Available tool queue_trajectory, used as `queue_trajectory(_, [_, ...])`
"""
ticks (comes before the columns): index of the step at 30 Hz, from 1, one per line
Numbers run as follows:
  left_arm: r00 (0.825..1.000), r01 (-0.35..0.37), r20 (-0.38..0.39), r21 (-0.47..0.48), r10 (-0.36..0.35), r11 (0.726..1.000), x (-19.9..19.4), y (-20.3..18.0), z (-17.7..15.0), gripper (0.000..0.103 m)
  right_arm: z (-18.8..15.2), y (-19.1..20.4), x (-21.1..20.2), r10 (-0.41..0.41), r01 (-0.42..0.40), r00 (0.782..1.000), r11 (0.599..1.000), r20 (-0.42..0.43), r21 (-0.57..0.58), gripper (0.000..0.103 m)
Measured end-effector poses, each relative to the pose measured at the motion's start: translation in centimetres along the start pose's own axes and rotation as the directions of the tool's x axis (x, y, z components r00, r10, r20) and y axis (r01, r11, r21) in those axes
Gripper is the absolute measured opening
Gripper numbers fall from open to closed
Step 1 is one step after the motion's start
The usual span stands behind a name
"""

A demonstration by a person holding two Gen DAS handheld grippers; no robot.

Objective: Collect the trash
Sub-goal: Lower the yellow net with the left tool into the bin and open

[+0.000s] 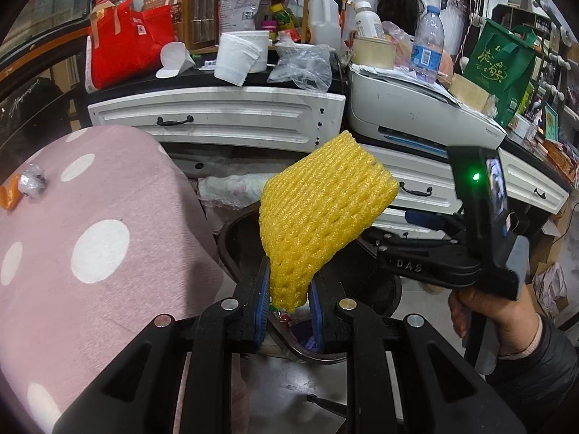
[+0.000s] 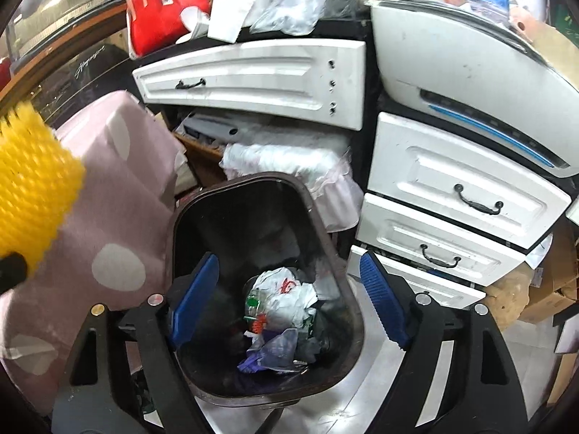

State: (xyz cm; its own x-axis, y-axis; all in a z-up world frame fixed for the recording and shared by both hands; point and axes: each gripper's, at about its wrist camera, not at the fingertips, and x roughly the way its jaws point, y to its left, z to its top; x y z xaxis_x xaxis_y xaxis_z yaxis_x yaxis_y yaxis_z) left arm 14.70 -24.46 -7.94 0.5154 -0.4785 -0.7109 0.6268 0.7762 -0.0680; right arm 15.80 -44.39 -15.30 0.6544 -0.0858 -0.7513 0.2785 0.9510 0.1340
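Observation:
My left gripper (image 1: 288,291) is shut on a yellow foam fruit net (image 1: 322,213) and holds it above the dark trash bin (image 1: 231,249). The net also shows at the left edge of the right wrist view (image 2: 32,184). My right gripper (image 2: 289,293) is open and empty, directly over the bin's rim (image 2: 340,264). Crumpled plastic and paper trash (image 2: 282,307) lies at the bottom of the bin. A ball of foil (image 1: 32,179) and an orange peel (image 1: 9,197) lie on the pink dotted cloth (image 1: 108,217) at the left.
White drawers (image 2: 253,76) and a white printer (image 1: 416,108) stand behind the bin. The counter above holds a red bag (image 1: 126,43), cups, bottles and plastic wrap. Cardboard boxes (image 2: 542,289) sit on the floor at the right.

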Motion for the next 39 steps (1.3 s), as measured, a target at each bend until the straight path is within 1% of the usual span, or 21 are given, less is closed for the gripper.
queue_trajectory(7, [0.998, 0.020, -0.054, 0.029, -0.018, 0.999, 2.5, -1.0, 0.0, 0.019, 0.2, -1.2, -0.5, -0.018, 0.017, 1.000, 0.999, 0.014, 0.027, 0.081])
queue_trajectory(11, [0.997, 0.017, -0.082, 0.063, -0.012, 0.998, 3.8, -1.8, -0.2, 0.019, 0.3, -1.7, -0.8, -0.025, 0.024, 0.999, 0.999, 0.021, 0.034, 0.081])
queue_trajectory(16, [0.993, 0.027, -0.114, 0.075, -0.018, 0.997, 5.3, -2.4, -0.4, 0.019, 0.2, -2.1, -1.0, -0.030, 0.029, 0.999, 0.999, 0.024, 0.046, 0.081])
queue_trajectory(25, [0.989, 0.020, -0.150, 0.093, -0.006, 0.995, 7.5, -2.7, -0.6, 0.019, 0.2, -3.0, -0.9, -0.043, 0.042, 0.999, 0.997, 0.019, 0.065, 0.081])
queue_trajectory(28, [0.988, 0.013, -0.151, 0.098, 0.002, 0.995, 8.0, -2.8, -0.5, 0.022, 0.2, -3.2, -0.9, -0.046, 0.045, 0.999, 0.997, 0.017, 0.067, 0.081])
queue_trajectory(30, [0.988, 0.022, -0.155, 0.098, -0.006, 0.995, 8.3, -3.0, -0.5, 0.026, 0.1, -3.2, -0.9, -0.048, 0.047, 0.999, 0.997, 0.016, 0.068, 0.081])
queue_trajectory(31, [0.987, 0.032, -0.161, 0.102, -0.015, 0.994, 8.6, -3.1, -0.5, 0.033, 0.1, -3.2, -0.9, -0.049, 0.048, 0.999, 0.996, 0.015, 0.069, 0.081])
queue_trajectory(32, [0.986, 0.032, -0.164, 0.109, -0.013, 0.994, 8.7, -3.2, -0.6, 0.049, 0.1, -3.3, -0.8, -0.050, 0.049, 0.999, 0.996, 0.014, 0.070, 0.081])
queue_trajectory(33, [0.986, 0.023, -0.164, 0.117, -0.004, 0.993, 8.8, -3.4, -0.6, 0.060, 0.1, -3.3, -0.8, -0.050, 0.049, 0.999, 0.996, 0.013, 0.070, 0.081])
queue_trajectory(34, [0.987, 0.007, -0.158, 0.124, 0.013, 0.992, 8.9, -3.5, -0.7, 0.077, 0.1, -3.4, -0.8, -0.051, 0.050, 0.999, 0.996, 0.012, 0.070, 0.081])
queue_trajectory(35, [0.988, -0.001, -0.153, 0.126, 0.020, 0.992, 8.9, -3.5, -0.8, 0.085, 0.1, -3.4, -0.8, -0.051, 0.050, 0.999, 0.996, 0.014, 0.070, 0.082])
queue_trajectory(37, [0.986, -0.012, -0.160, 0.131, 0.033, 0.991, 9.1, -3.4, -0.9, 0.090, 0.1, -3.4, -0.9, -0.052, 0.051, 0.998, 0.996, 0.021, 0.072, 0.085])
queue_trajectory(39, [0.984, -0.028, -0.172, 0.134, 0.051, 0.991, 9.2, -3.3, -1.0, 0.090, 0.2, -3.5, -1.1, -0.049, 0.047, 0.998, 0.996, 0.026, 0.074, 0.086])
